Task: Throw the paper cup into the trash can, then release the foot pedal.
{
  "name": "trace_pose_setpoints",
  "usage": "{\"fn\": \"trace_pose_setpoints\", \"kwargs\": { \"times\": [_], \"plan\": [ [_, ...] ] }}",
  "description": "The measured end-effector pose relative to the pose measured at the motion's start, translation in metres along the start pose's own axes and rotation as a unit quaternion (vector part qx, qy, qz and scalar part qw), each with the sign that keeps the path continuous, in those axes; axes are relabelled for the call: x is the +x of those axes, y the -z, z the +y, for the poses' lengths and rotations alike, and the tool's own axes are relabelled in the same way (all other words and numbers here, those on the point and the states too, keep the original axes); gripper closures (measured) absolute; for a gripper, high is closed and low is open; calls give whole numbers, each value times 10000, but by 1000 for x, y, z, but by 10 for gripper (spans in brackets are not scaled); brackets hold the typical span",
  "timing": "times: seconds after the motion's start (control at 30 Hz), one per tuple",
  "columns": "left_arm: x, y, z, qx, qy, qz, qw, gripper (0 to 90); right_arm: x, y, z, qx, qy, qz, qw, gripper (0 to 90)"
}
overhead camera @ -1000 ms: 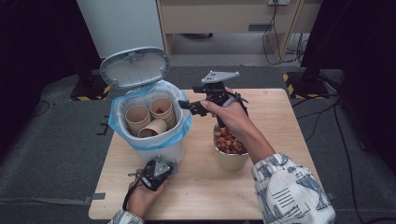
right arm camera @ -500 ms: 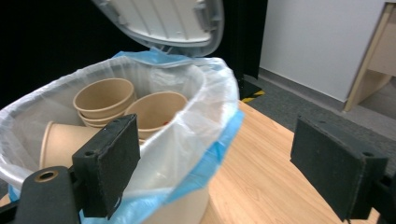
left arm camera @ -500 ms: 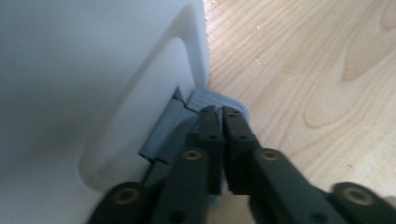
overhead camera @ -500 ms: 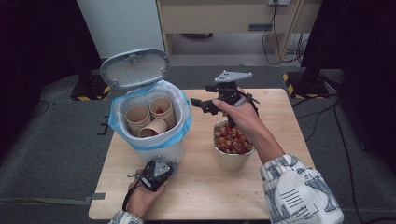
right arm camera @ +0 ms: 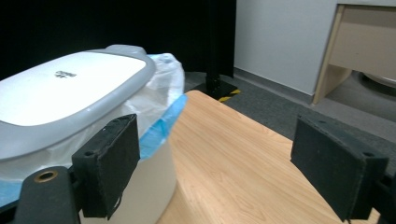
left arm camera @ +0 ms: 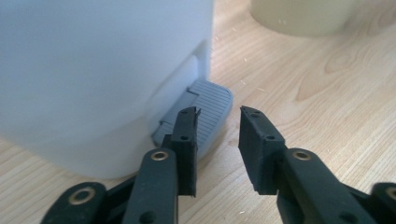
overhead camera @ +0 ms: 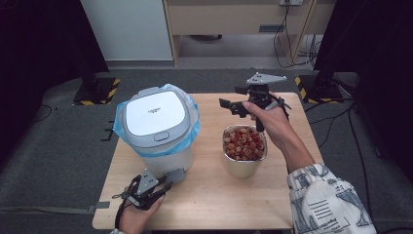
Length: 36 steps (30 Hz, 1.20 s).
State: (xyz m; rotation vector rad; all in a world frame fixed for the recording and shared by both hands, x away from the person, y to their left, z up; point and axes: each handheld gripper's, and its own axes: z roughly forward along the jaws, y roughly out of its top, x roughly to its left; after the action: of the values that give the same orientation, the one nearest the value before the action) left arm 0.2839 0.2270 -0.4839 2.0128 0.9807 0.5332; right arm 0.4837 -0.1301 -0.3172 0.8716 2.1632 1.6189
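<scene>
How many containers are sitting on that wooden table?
2. A white pedal bin with its lid shut stands at the left; a metal cup of small red and pale pieces stands to its right, near the table's middle.

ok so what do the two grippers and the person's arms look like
Both are black handheld tools with two jaws ending in flat black pads. The right gripper carries a grey three-cornered plate on top; the left gripper has a similar grey plate and a black cable looping from it. Brass-coloured rivets mark the left gripper's jaw links. The right arm wears a white sleeve with dark printed patterns.
</scene>
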Motion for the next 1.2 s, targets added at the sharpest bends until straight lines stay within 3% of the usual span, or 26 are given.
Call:
{"fn": "trace_pose_setpoints", "kwargs": {
  "times": [0.17,0.47,0.6,0.63,0.77,0.97,1.2],
  "plan": [
    [13,6,-4,-50,281,139,9995,599,-11,11,-4,-19,-55,-150,9999,157],
    [26,18,-10,-172,518,325,9980,530,-24,26,-11,-14,-82,-355,9993,150],
    [41,24,-17,-241,828,548,9948,444,-31,37,-15,-25,-100,-537,9985,141],
    [41,24,-17,-241,828,548,9948,428,-33,40,-17,-42,-120,-603,9981,136],
    [56,24,-23,-98,1100,731,9912,354,-42,52,-22,-73,-143,-840,9963,123],
    [62,20,-26,92,1180,767,9900,302,-54,67,-35,-74,-249,-1026,9944,119],
    [61,18,-26,116,1155,760,9903,295,-61,76,-42,-70,-310,-1134,9930,118]
  ]
}}
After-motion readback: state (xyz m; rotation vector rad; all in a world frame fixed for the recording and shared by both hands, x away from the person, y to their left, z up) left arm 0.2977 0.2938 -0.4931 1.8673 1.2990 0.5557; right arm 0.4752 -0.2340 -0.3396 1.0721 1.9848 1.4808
